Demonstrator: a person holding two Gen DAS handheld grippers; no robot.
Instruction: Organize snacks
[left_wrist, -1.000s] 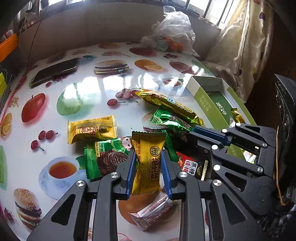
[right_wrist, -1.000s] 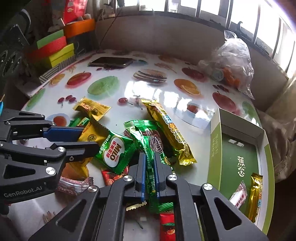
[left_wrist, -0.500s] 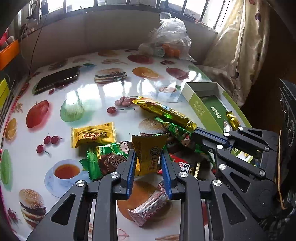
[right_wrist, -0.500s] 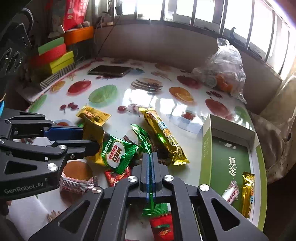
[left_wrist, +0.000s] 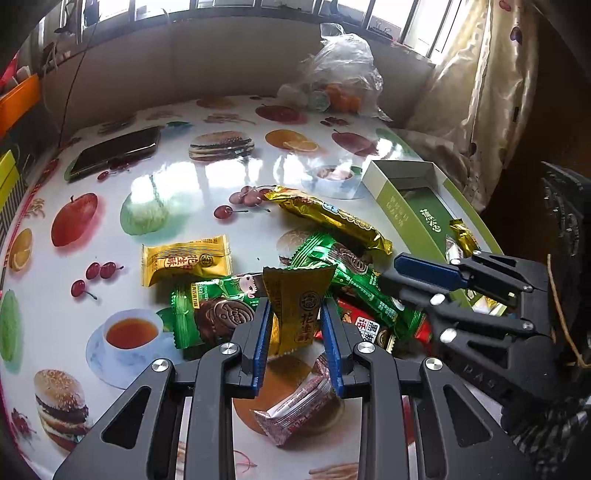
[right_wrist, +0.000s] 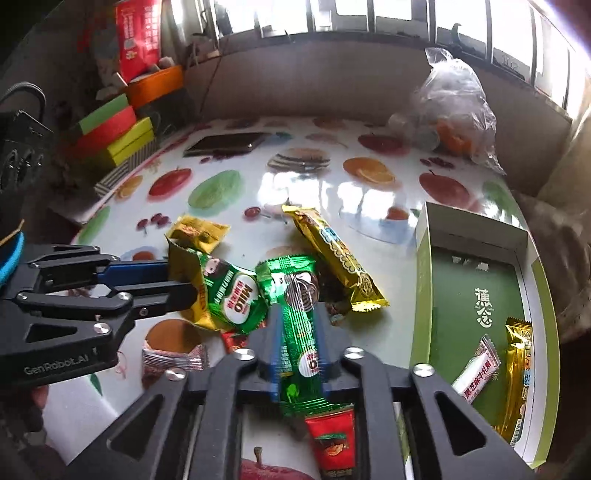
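Snack packets lie heaped on a fruit-print table (left_wrist: 177, 192). My left gripper (left_wrist: 295, 332) is shut on an upright gold peanut-crisp packet (left_wrist: 297, 310), held just above the heap; the same gripper (right_wrist: 177, 280) and gold packet (right_wrist: 181, 254) show at the left of the right wrist view. My right gripper (right_wrist: 297, 332) is over the heap with its jaws opening. A long green wafer packet (right_wrist: 295, 317) lies flat-faced between them. That gripper (left_wrist: 391, 280) sits over the green packet (left_wrist: 347, 277). An open green box (right_wrist: 476, 295) at the right holds a gold bar (right_wrist: 517, 369) and a white packet (right_wrist: 476, 373).
A Milo packet (right_wrist: 236, 299), a long gold bar (right_wrist: 332, 254), another gold packet (left_wrist: 184, 260), red packets (right_wrist: 332, 439) and a pinkish packet (left_wrist: 299, 406) lie around the heap. Farther back are a phone (left_wrist: 114, 151), a plastic bag (left_wrist: 340, 81) and stacked boxes (right_wrist: 114, 136).
The right jaws, shut on the green packet's thin edge before, have parted, and the packet now shows its flat face between them. The left gripper keeps its hold on the gold packet.
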